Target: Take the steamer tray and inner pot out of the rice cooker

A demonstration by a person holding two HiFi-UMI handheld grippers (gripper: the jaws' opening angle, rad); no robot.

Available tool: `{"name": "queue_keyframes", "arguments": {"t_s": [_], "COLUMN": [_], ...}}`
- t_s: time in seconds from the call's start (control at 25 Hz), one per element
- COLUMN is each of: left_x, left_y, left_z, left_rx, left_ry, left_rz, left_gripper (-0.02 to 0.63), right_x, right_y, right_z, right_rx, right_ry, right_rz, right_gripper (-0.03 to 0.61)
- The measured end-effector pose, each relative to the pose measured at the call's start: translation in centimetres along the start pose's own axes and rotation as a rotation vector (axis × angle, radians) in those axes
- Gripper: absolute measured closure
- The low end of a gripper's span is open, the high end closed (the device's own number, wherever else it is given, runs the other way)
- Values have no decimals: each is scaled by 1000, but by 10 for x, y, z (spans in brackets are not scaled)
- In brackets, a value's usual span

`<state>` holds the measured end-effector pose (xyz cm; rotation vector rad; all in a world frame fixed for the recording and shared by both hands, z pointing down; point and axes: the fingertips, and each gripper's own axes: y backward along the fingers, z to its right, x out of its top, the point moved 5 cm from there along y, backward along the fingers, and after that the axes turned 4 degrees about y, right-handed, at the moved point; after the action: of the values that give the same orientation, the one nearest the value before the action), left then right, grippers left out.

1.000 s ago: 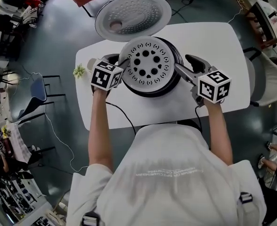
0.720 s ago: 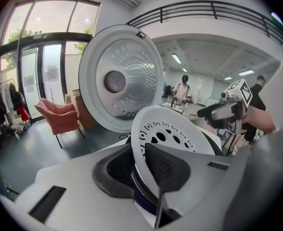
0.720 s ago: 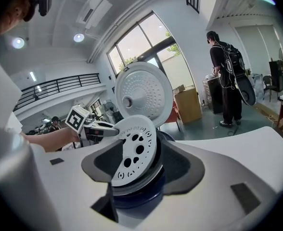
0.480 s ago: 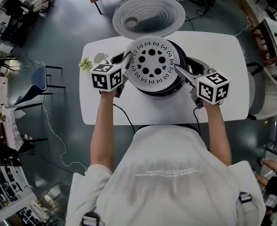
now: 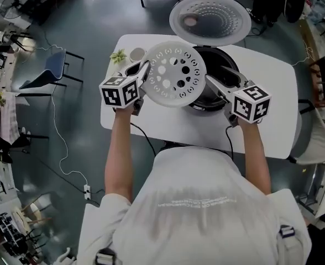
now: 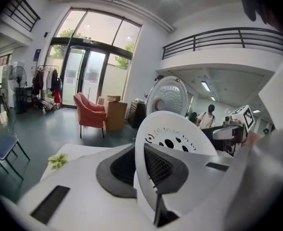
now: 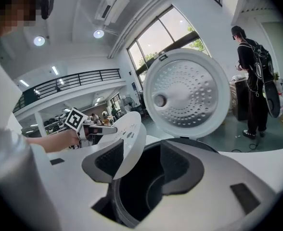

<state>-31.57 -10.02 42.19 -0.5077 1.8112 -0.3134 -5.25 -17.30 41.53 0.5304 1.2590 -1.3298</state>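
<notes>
Steamer tray is out of the rice cooker, tilted in the air toward the cooker's 9 o'clock. Left gripper is clamped on the tray's 9 o'clock rim, its jaws having just closed. Right gripper has its jaws apart, just narrowing; the tray's 3 o'clock edge sits beside 1 pad, unpinched. Inner pot sits in the cooker, lid up at 12 o'clock. Step 1 of 2. Next, likely: park the tray on the desk, then grip the pot's rim.

Left tongs have just closed onto the steamer tray; right tongs, narrowing, loosely straddle its edge.
</notes>
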Motion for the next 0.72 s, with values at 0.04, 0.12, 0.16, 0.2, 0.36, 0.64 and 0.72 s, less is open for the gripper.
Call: {"name": "queue_keyframes", "arguments": {"t_s": [0.04,0.12,0.16,0.2,0.36,0.64,0.72], "left_x": [-3,-8,-11,-15,-34,-80,-89], "left_y": [9,28,37,48,92,147,155], "left_z": [-8,-26,-35,-45,-80,-136,-154], "left_rx": [18,53,71,93,190,293,310], "left_ry": [17,55,76,97,184,339,359], "left_rz": [11,35,48,62,112,146,137], "left_gripper": [574,574,574,574,574,574,574], "right_x": [2,5,7,8,10,11,9], "right_y": [-8,-25,-35,-44,-75,-136,-155], "right_z": [-6,-19,-26,-33,-64,-112,-125], "right_rx": [20,60,80,101,163,251,265], "right_ry": [11,33,45,58,111,162,165], "right_rz": [-6,-19,-26,-35,-83,-158,-171], "right_gripper": [331,333,333,333,333,333,333]}}
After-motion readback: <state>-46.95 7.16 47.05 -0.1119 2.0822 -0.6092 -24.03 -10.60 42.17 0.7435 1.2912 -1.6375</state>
